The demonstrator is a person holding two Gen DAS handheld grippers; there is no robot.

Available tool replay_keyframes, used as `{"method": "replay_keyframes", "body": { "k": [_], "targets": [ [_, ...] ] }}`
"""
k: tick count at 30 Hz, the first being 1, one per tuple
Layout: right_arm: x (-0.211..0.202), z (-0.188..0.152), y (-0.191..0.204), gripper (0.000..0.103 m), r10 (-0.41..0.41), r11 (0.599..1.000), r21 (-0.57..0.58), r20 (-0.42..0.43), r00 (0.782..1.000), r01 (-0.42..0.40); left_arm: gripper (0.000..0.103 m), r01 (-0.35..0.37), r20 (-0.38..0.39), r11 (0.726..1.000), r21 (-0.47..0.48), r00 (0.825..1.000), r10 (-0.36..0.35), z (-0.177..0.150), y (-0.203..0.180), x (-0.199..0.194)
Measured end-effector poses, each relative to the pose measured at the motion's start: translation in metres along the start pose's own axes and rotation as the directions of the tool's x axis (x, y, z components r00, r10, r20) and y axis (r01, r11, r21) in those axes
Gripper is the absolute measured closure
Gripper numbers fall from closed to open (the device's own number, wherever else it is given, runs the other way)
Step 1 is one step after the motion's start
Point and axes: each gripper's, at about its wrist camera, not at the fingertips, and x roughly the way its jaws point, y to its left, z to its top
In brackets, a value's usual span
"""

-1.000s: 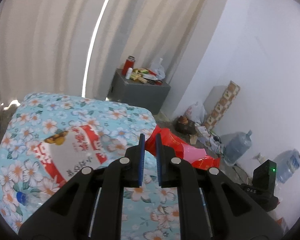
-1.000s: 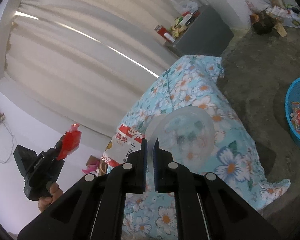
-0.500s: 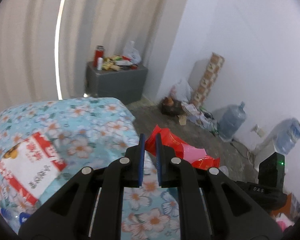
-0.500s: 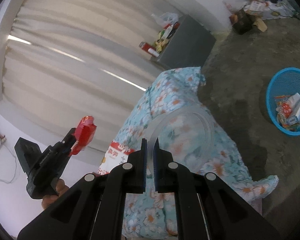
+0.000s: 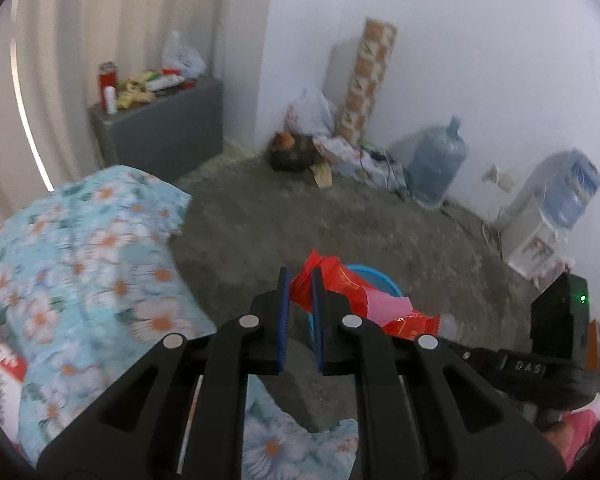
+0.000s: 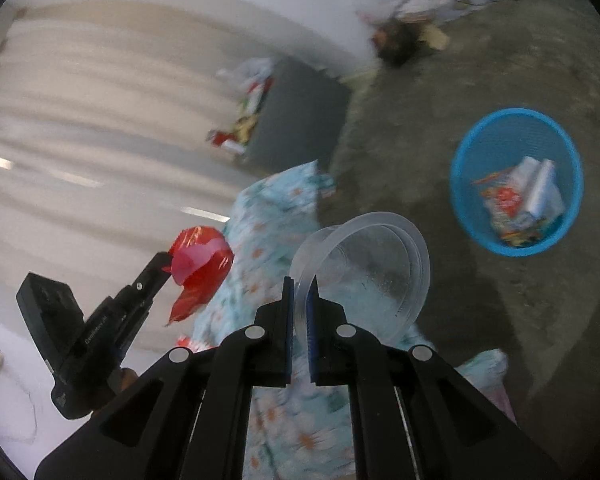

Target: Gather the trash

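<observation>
Both hands have swung off the floral bedspread [image 5: 100, 264] toward the floor — my left gripper [image 5: 299, 280] pinches the red wrapper [image 5: 340, 284], my right gripper [image 6: 299, 286] clamps the clear plastic cup [image 6: 364, 268]; beyond, the blue basket [image 6: 460, 184] holds trash.

Home bedroom, floral bedspread [image 5: 80, 264], curtains [image 5: 80, 28], water jugs [image 5: 436, 160]

A bed [image 5: 80, 248] under a light blue flowered cover fills the near side, with a red and white printed packet [image 5: 0, 364] lying flat on it. Beside it is bare grey concrete floor [image 5: 340, 216]. On the floor stand a blue mesh basket [image 6: 464, 184] holding wrappers, a grey cabinet [image 5: 160, 132], 1 big water jug [image 5: 436, 160] and a water dispenser [image 5: 540, 216].
</observation>
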Motion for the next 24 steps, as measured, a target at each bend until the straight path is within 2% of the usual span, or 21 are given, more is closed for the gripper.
{"method": "replay_keyframes", "body": {
  "k": [3, 6, 9, 14, 15, 16, 17, 18, 20, 21, 22, 24],
  "targets": [
    [-0.002, 0.022, -0.029, 0.097, -0.059, 0.996, 0.062, 0.027, 0.998, 0.058, 0.095, -0.002, -0.068, 0.999, 0.052, 0.998, 0.005, 0.002, -0.016, 0.039],
    [0.008, 0.047, -0.059, 0.097, -0.109, 0.985, 0.134, 0.017, 0.994, 0.106, 0.095, -0.011, -0.125, 0.993, 0.118, 0.992, 0.026, -0.003, -0.033, 0.08],
    [0.023, 0.067, -0.082, 0.097, -0.144, 0.973, 0.183, -0.001, 0.99, 0.142, 0.095, 0.017, -0.219, 0.993, 0.121, 0.976, 0.01, -0.008, -0.045, 0.125],
    [0.052, 0.099, -0.118, 0.096, -0.203, 0.949, 0.238, -0.047, 0.978, 0.208, 0.095, 0.037, -0.305, 0.991, 0.127, 0.952, 0.003, -0.013, -0.063, 0.184],
    [0.061, 0.106, -0.128, 0.091, -0.194, 0.946, 0.25, -0.067, 0.979, 0.205, 0.094, 0.048, -0.317, 0.992, 0.12, 0.948, -0.008, -0.013, -0.066, 0.195],
    [0.071, 0.114, -0.14, 0.071, -0.181, 0.944, 0.263, -0.085, 0.98, 0.197, 0.094, 0.06, -0.328, 0.992, 0.114, 0.945, -0.019, -0.013, -0.069, 0.204],
    [0.078, 0.119, -0.154, 0.056, -0.177, 0.941, 0.277, -0.092, 0.98, 0.196, 0.088, 0.075, -0.343, 0.992, 0.104, 0.939, -0.035, -0.014, -0.072, 0.216],
    [0.086, 0.123, -0.171, 0.032, -0.185, 0.934, 0.29, -0.103, 0.977, 0.207, 0.07, 0.081, -0.378, 0.992, 0.099, 0.925, -0.038, -0.018, -0.075, 0.232],
    [0.101, 0.123, -0.208, 0.03, -0.22, 0.897, 0.354, -0.16, 0.962, 0.264, 0.052, 0.068, -0.408, 0.992, 0.105, 0.913, -0.02, -0.025, -0.078, 0.249],
    [0.105, 0.116, -0.23, 0.03, -0.229, 0.857, 0.424, -0.192, 0.954, 0.291, 0.052, 0.054, -0.419, 0.992, 0.113, 0.908, -0.002, -0.027, -0.077, 0.256],
    [0.106, 0.111, -0.242, 0.03, -0.22, 0.836, 0.465, -0.201, 0.955, 0.291, 0.052, 0.042, -0.428, 0.993, 0.112, 0.904, 0.01, -0.028, -0.075, 0.26],
    [0.101, 0.097, -0.259, 0.03, -0.184, 0.815, 0.521, -0.183, 0.966, 0.254, 0.052, 0.042, -0.428, 0.996, 0.076, 0.904, -0.005, -0.028, -0.068, 0.258]
  ]
}}
